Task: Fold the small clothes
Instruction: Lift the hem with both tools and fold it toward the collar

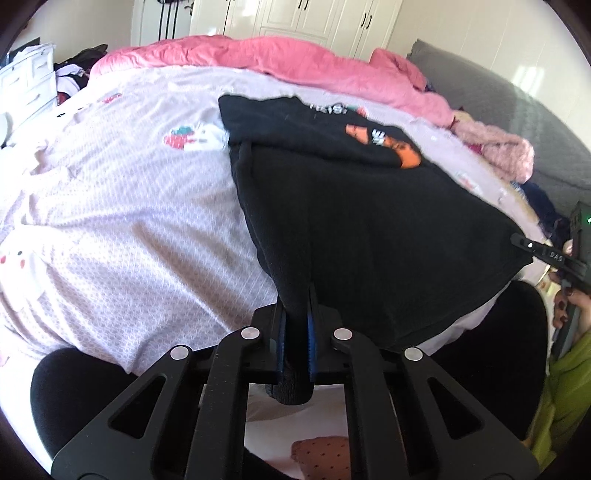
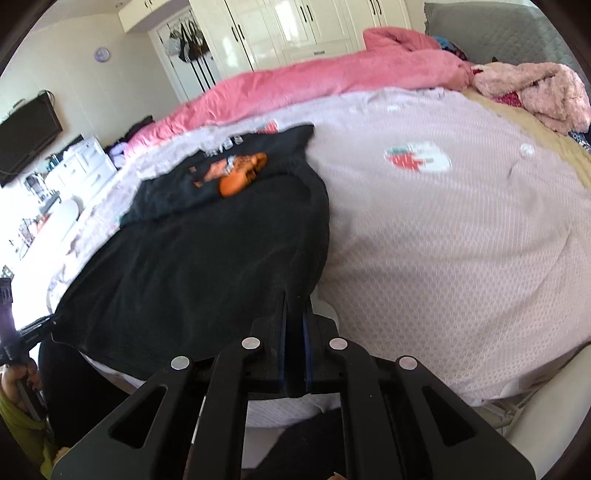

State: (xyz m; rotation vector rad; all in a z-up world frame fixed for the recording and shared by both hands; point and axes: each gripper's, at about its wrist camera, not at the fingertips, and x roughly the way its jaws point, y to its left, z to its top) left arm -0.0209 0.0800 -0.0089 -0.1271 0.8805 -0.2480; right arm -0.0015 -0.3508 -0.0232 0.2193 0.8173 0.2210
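A black T-shirt (image 1: pixel 362 221) with an orange print lies on the bed, its far part folded over. My left gripper (image 1: pixel 295 302) is shut on the shirt's near left corner at the bed's front edge. In the right wrist view my right gripper (image 2: pixel 294 302) is shut on the near right corner of the same shirt (image 2: pixel 207 258). The right gripper (image 1: pixel 546 254) also shows at the right edge of the left wrist view, and the left gripper (image 2: pixel 33 332) at the left edge of the right wrist view. The near hem is stretched between them.
The bed has a pale pink patterned sheet (image 1: pixel 129 221) with strawberry prints. A pink duvet (image 1: pixel 258 59) is bunched along the far side. A fluffy pink garment (image 2: pixel 535 92) lies near the grey headboard (image 1: pixel 498 103). White drawers (image 1: pixel 26 85) and wardrobes (image 2: pixel 295 26) stand beyond.
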